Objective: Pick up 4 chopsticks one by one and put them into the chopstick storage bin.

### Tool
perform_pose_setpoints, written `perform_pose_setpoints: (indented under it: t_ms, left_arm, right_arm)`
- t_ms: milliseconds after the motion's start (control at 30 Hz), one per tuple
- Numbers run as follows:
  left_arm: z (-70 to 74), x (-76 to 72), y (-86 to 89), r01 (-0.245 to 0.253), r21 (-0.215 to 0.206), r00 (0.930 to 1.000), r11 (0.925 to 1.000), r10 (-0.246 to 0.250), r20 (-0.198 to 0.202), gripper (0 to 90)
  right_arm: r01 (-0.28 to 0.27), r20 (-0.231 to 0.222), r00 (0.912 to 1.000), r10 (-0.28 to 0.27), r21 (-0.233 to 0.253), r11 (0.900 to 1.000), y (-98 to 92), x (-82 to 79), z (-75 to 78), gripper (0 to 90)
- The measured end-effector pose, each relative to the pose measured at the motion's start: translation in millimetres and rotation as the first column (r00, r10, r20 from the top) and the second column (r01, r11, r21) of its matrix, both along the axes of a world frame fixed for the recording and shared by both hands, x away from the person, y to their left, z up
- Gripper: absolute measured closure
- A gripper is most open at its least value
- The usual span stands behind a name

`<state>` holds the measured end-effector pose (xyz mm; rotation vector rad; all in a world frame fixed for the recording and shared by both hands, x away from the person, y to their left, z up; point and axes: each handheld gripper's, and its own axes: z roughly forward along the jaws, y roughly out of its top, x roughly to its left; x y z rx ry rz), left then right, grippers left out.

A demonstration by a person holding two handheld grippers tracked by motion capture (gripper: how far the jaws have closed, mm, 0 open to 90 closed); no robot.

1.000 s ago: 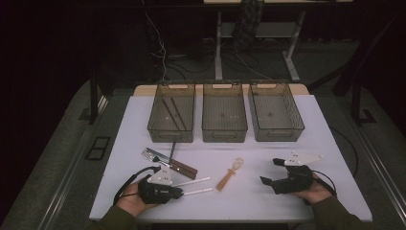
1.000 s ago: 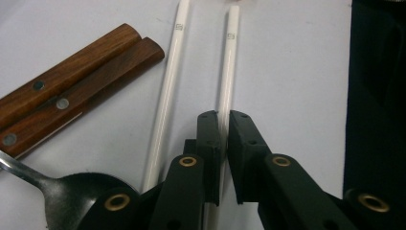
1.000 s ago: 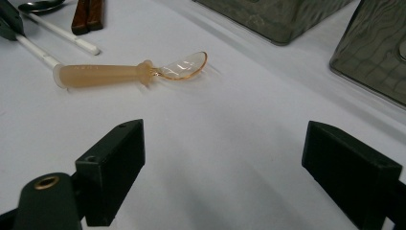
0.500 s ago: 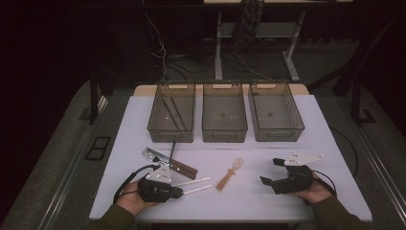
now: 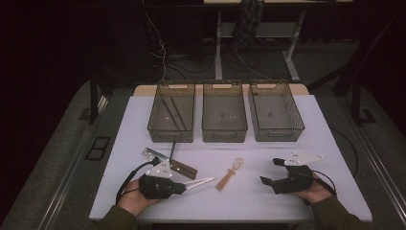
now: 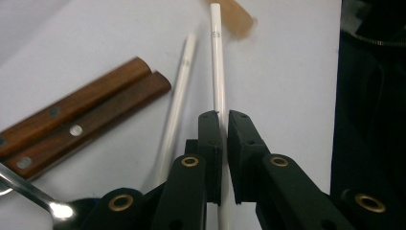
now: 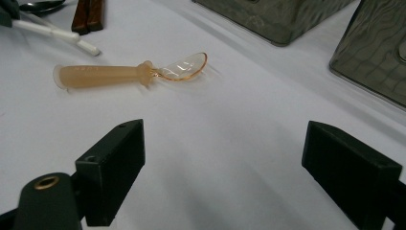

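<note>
Two white chopsticks (image 6: pixel 218 62) lie beside the wooden-handled knives (image 6: pixel 76 112); left tongs (image 6: pixel 224 129) pinch one, unlifted. Right tongs (image 7: pixel 225 167) gape near the amber spoon (image 7: pixel 129 72). Sorting barely begun.

Left gripper view: the white chopstick (image 6: pixel 218 72) passes between the closed jaws of the left gripper (image 6: pixel 224 120), which hide its lower length; its far tip is cut off at the top edge. A second white chopstick (image 6: pixel 178 100) disappears behind the gripper body. The amber spoon (image 6: pixel 234 17) is blurred and cropped, as are the wooden handles (image 6: pixel 81 115) at the left edge. High view: the contents of the left bin (image 5: pixel 171 112) are too small to identify.
</note>
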<state>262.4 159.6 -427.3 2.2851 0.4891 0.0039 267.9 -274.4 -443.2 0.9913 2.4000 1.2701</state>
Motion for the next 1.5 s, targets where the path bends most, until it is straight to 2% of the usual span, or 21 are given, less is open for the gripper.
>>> perform_pose_setpoints:
  t_ms: [67, 333, 533, 633, 767, 900, 1167, 1500]
  left_arm:
    - [2.3, 1.6, -0.8, -0.028, -0.009, 0.9996, 0.9996, 0.028, -0.002, 83.8]
    - [11.6, 6.7, -6.3, -0.115, 0.001, 0.9934, 0.9934, 0.114, 0.01, 83.7]
    - [18.5, 10.4, -9.1, -0.15, -0.011, 0.9884, 0.9886, 0.15, 0.021, 83.7]
    - [22.5, 13.4, -8.8, -0.169, -0.023, 0.9853, 0.9854, 0.169, 0.022, 83.7]
    - [26.1, 17.2, -9.0, -0.176, -0.039, 0.9836, 0.9836, 0.177, 0.032, 83.6]
    - [30.6, 20.8, -8.9, -0.191, -0.055, 0.9805, 0.9801, 0.193, 0.037, 83.6]
    - [41.8, 29.6, -7.7, -0.218, -0.114, 0.9729, 0.9693, 0.225, 0.053, 83.6]
    - [51.1, 44.5, -4.5, -0.278, -0.153, 0.9541, 0.9483, 0.291, 0.07, 83.6]
  right_arm:
    - [0.001, 0.001, 1.0, -0.001, 0.002, 1.0, -0.2, 0.3, 0.0, 14.1]
    - [-0.002, 0.008, 1.0, 0.002, 0.013, 1.0, 0.3, 0.8, -0.1, 14.1]
    - [-0.005, 0.007, 1.0, 0.005, 0.022, 1.0, 2.1, 0.5, -0.5, 14.0]
    - [0.012, 0.001, 0.9999, -0.012, 0.022, 1.0, 1.6, -0.4, -0.1, 13.1]
    - [0.028, -0.002, 0.9996, -0.028, 0.034, 0.999, -0.7, 0.5, 0.7, 11.2]
    - [0.024, -0.003, 0.9997, -0.024, 0.026, 0.999, 0.2, 0.8, 0.0, 11.2]
    - [0.026, -0.004, 0.9997, -0.026, 0.026, 0.999, 0.5, 0.8, 0.2, 11.2]
    - [0.026, -0.001, 0.9997, -0.026, 0.031, 0.999, 0.5, 0.4, 1.1, 11.2]
